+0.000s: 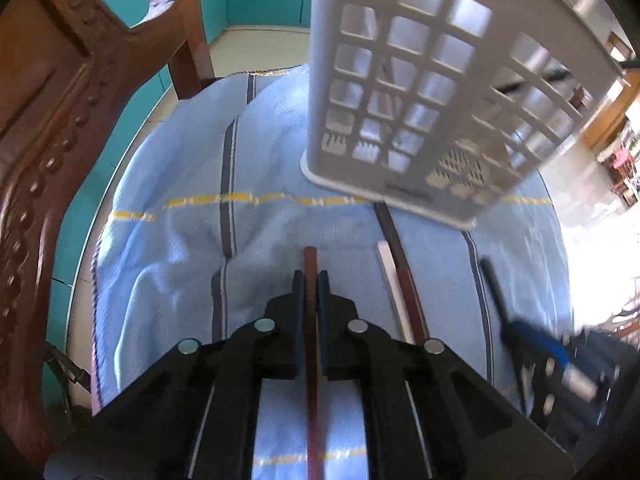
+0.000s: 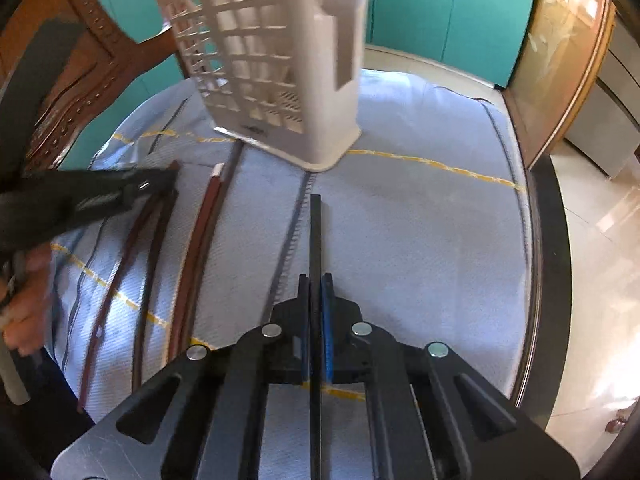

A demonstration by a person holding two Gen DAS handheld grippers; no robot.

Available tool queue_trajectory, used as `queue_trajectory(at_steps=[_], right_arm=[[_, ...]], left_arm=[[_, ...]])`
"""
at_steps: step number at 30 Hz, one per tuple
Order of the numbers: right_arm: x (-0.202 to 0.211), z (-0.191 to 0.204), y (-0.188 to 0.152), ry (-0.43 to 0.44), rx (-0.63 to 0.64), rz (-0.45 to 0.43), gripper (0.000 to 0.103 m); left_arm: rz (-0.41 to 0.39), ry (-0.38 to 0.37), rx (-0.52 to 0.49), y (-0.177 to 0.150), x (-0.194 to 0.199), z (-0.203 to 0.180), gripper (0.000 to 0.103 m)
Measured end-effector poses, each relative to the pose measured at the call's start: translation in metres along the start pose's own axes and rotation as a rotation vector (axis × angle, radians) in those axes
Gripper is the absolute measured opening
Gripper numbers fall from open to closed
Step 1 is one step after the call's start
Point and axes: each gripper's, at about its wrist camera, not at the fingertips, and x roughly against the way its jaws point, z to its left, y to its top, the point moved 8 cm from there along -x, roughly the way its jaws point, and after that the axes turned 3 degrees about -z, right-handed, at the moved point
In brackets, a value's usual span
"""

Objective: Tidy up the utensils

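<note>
While your left tool [image 1: 311, 280] is clamping a reddish-brown chopstick [image 1: 311, 258] and your right tool [image 2: 315, 282] is pinching a black chopstick [image 2: 315, 236], each stick is sitting near its end, so the long free part is liable to swing or slip as you are lifting. Two more sticks, white chopstick [image 1: 394, 288] and brown chopstick [image 1: 404, 280], are lying on the blue cloth [image 1: 180, 240] covering the desk. Beyond them the white basket [image 1: 420, 92] is standing upright; a badly aimed tip is likely to catch its lattice wall and tip it.
</note>
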Motion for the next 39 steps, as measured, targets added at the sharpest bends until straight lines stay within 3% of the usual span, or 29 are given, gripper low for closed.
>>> queue_trajectory(at_steps=[12,23,32,39], right_arm=[[-0.003,-0.001,0.002,-0.017,0.017,0.003,0.011],[-0.011,0.002,0.011,-0.054,0.025,-0.024,0.023],[-0.016,0.009,0.017,-0.063,0.025,-0.032,0.026],[-0.015,0.008,0.017,-0.065,0.026,-0.032,0.026]], left_arm=[[-0.003,0.053,-0.074,-0.04,0.023,-0.002,0.008],[-0.006,0.095,-0.139,-0.063,0.042,-0.037,0.011],[-0.006,0.12,-0.166,-0.077,0.045,-0.051,0.012],[-0.007,0.126,-0.177,-0.07,0.039,-0.047,0.012]])
